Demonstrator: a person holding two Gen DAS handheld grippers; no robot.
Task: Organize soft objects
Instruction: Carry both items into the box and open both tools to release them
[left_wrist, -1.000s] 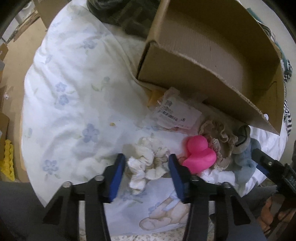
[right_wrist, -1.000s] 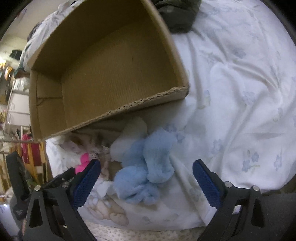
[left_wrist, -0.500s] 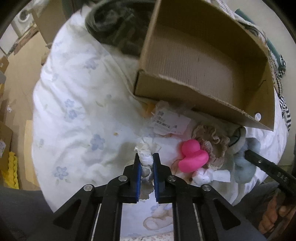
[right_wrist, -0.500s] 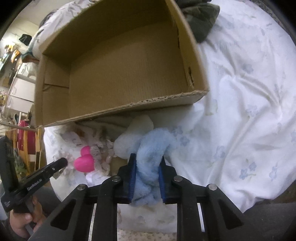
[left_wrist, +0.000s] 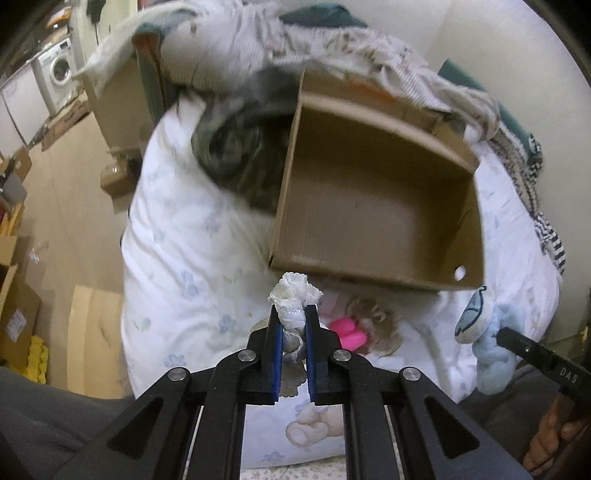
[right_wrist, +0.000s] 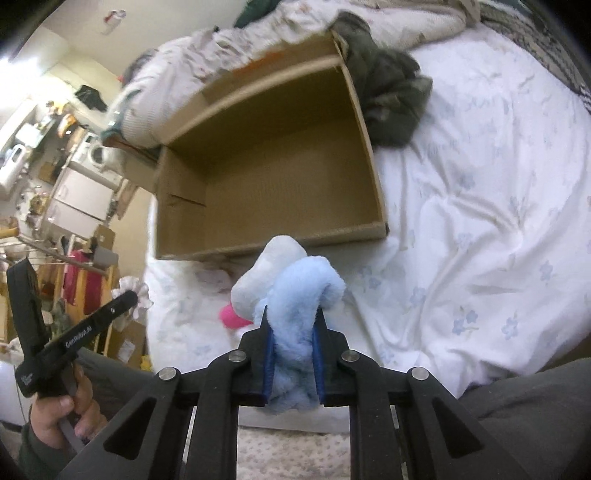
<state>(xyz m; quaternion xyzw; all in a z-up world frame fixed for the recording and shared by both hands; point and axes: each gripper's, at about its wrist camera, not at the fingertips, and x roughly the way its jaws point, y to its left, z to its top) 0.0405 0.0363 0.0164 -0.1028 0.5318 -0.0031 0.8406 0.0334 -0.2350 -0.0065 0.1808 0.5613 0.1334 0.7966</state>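
My left gripper (left_wrist: 293, 310) is shut on a white lace scrunchie (left_wrist: 294, 291), lifted off the bed just before the near wall of the open cardboard box (left_wrist: 369, 206). My right gripper (right_wrist: 291, 314) has its jaws closing on a light blue plush toy (right_wrist: 299, 295) with a white part, which is also raised in front of the box (right_wrist: 266, 177). The pads press into the plush. In the left wrist view the plush (left_wrist: 491, 354) hangs at the right. A pink rubber duck (left_wrist: 349, 332) lies on the sheet below the box.
The floral white sheet (right_wrist: 480, 221) spreads to the right. A dark green garment (right_wrist: 388, 92) lies against the box's far corner, and a crumpled blanket (left_wrist: 332, 48) lies behind it. A beige lace piece (left_wrist: 380, 321) sits by the duck. Floor and cartons (left_wrist: 55, 221) are on the left.
Both grippers shut, the left on the white scrunchie and the right on the blue plush. Both then rose off the sheet with them, and the box's inside came into fuller view.
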